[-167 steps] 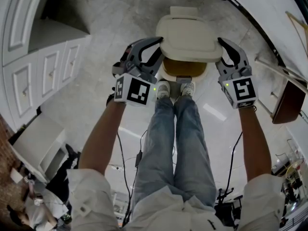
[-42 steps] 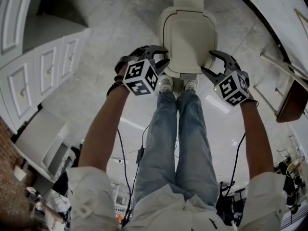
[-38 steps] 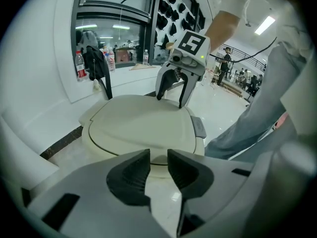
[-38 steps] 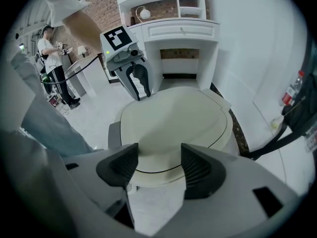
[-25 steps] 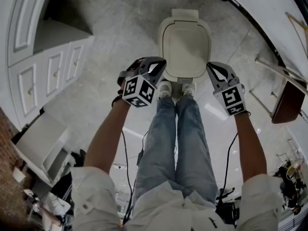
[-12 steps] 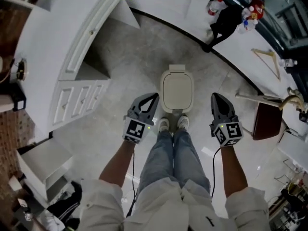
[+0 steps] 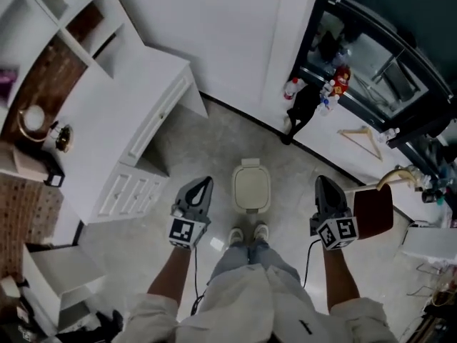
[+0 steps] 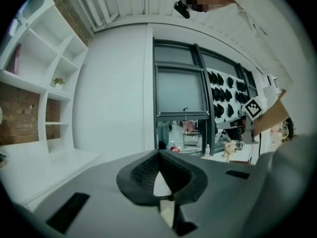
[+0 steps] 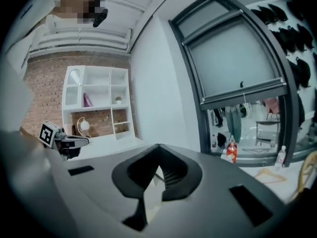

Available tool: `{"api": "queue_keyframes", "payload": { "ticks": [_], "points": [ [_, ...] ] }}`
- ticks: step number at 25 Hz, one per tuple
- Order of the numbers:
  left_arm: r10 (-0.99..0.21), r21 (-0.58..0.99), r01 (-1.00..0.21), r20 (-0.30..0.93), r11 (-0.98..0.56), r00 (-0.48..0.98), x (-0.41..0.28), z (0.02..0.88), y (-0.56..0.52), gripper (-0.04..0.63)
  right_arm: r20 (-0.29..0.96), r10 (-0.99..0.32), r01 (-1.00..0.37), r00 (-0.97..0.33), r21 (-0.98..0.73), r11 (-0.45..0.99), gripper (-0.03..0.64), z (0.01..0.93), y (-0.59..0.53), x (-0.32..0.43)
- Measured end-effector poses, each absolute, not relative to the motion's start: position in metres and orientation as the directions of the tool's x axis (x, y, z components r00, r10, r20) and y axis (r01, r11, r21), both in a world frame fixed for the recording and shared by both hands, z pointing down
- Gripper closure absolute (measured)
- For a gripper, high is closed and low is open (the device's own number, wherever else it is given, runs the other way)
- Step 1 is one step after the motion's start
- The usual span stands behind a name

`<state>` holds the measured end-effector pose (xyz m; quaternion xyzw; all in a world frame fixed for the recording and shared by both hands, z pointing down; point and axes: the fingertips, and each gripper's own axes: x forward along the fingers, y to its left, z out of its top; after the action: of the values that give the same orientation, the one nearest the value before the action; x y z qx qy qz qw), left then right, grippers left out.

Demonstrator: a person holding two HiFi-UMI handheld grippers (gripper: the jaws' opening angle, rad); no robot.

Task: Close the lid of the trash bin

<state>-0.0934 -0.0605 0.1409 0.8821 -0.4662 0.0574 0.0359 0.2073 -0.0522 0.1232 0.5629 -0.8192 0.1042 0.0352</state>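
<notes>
The cream trash bin (image 7: pixel 251 189) stands on the grey floor in front of the person's shoes, small and far below in the head view, with its lid flat down. My left gripper (image 7: pixel 205 181) is held up to the bin's left and my right gripper (image 7: pixel 323 180) to its right, both well apart from it. Each is shut with nothing between its fingers. In the left gripper view my left gripper (image 8: pixel 159 153) points at a white wall and a dark-framed window. My right gripper (image 9: pixel 158 148) faces the same wall in the right gripper view. The bin is hidden in both gripper views.
A white cabinet with drawers (image 7: pixel 136 170) and open shelves (image 7: pixel 50 41) fills the left. On the right are a dark-framed glass front (image 7: pixel 371 56), a red bottle (image 7: pixel 341 77), a wooden hanger (image 7: pixel 363 137) and a brown seat (image 7: pixel 373 210).
Both grippers have risen away from the bin, which now looks much smaller below them. The lid was up several seconds ago and lies shut since.
</notes>
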Motion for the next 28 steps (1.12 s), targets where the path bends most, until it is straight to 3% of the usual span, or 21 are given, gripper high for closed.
{"api": "queue_keyframes", "payload": {
  "ticks": [10, 19, 28],
  "points": [
    [-0.884, -0.054, -0.886, -0.059, -0.461, 0.463, -0.142, 0.024, -0.027, 0.571, -0.013, -0.958, -0.954, -0.287, -0.083, 0.287, 0.598, 0.018, 0.002, 0.239],
    [-0.881, -0.049, -0.906, -0.214, -0.421, 0.421, -0.158, -0.021, -0.007, 0.571, -0.091, -0.972, -0.971, -0.214, -0.086, 0.222, 0.598, -0.009, 0.029, 0.264],
    [-0.893, -0.01, -0.918, -0.23, -0.396, 0.388, -0.158, -0.029, -0.005, 0.571, -0.111, -0.973, -0.972, -0.202, -0.097, 0.212, 0.598, -0.018, 0.032, 0.272]
  ]
}}
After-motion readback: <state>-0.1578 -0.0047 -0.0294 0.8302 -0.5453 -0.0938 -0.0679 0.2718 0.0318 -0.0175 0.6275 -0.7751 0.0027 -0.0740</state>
